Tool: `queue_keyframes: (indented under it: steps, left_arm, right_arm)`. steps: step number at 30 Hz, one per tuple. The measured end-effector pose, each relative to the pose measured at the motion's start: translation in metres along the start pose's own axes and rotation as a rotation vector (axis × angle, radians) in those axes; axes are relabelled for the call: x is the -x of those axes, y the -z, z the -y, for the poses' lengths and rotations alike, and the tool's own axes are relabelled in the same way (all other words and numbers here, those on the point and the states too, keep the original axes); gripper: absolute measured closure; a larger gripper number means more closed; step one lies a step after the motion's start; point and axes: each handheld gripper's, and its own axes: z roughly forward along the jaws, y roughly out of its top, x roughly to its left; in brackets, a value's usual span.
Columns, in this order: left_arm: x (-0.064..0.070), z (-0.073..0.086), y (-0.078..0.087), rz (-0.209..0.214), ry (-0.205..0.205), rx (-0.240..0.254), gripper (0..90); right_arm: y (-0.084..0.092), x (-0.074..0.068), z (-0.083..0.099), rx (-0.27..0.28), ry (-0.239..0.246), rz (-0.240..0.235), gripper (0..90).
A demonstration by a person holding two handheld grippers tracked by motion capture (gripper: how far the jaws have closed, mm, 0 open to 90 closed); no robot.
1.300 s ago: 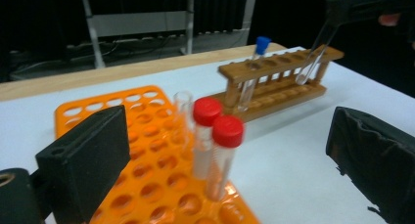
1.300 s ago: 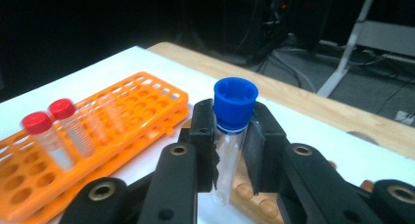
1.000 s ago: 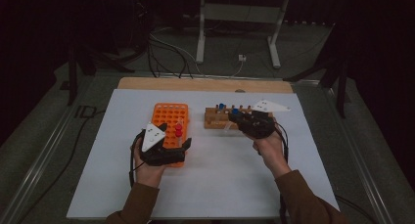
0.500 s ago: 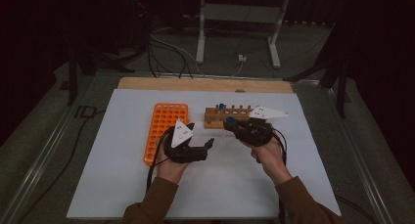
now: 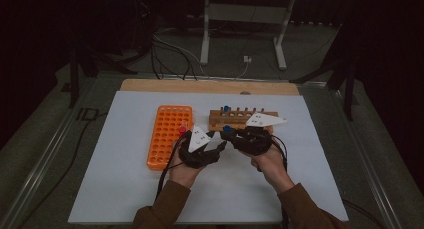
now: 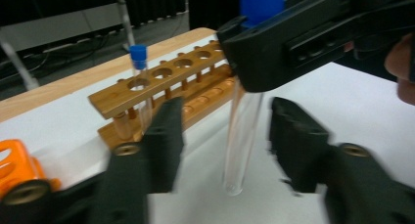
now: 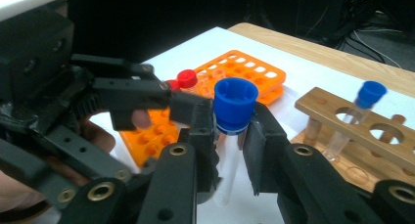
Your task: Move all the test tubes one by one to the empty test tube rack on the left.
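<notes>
My right gripper [image 7: 230, 150] clamped on tube [image 7: 230, 150] just under blue cap [image 7: 236, 105]; tube upright, long axis vertical, cap up, held above white mat [image 5: 125, 189] near wooden rack [image 5: 240, 120]. My left gripper [image 6: 222, 136] wide open, jaws flanking tube's lower end, not touching. Orange rack [image 5: 169, 134] at left.

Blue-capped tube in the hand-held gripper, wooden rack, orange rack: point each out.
blue-capped tube [image 7: 236, 100], right gripper view, on the side of its blue cap.
wooden rack [image 6: 161, 83], left gripper view, on its top board between two holes.
orange rack [image 5: 165, 134], high view, on its perforated top face.
</notes>
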Motion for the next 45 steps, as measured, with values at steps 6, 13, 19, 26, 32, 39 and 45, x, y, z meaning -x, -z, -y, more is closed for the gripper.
queue_keyframes:
  steps: [6, 13, 19, 26, 32, 39, 45]
  left_arm:
    - [0.001, 0.001, -0.001, 0.020, -0.018, -0.015, 69.9]
    - [0.003, 0.002, -0.003, 0.029, -0.032, -0.019, 77.6]
    - [0.001, 0.004, -0.001, 0.017, -0.028, -0.020, 77.7]
    - [-0.006, 0.007, 0.005, 0.005, -0.001, -0.012, 77.7]
    - [-0.011, 0.011, 0.012, -0.004, 0.015, -0.006, 77.7]
    - [-0.018, 0.017, 0.023, -0.018, 0.029, 0.003, 77.7]
    - [-0.024, 0.020, 0.031, -0.032, 0.038, 0.010, 77.7]
  right_arm:
    - [-0.002, -0.002, 0.001, -0.004, -0.001, -0.016, 75.8]
    - [-0.003, -0.001, 0.002, -0.008, -0.001, -0.018, 75.8]
    - [0.000, 0.000, 0.002, 0.015, -0.001, -0.032, 57.5]
    - [0.006, 0.004, 0.002, 0.037, -0.017, -0.011, 30.7]
    - [0.008, 0.006, 0.006, 0.029, -0.010, 0.057, 15.1]
    - [0.014, 0.010, 0.014, 0.020, -0.006, 0.122, 5.5]
    - [0.020, 0.016, 0.023, 0.026, -0.021, 0.162, 0.4]
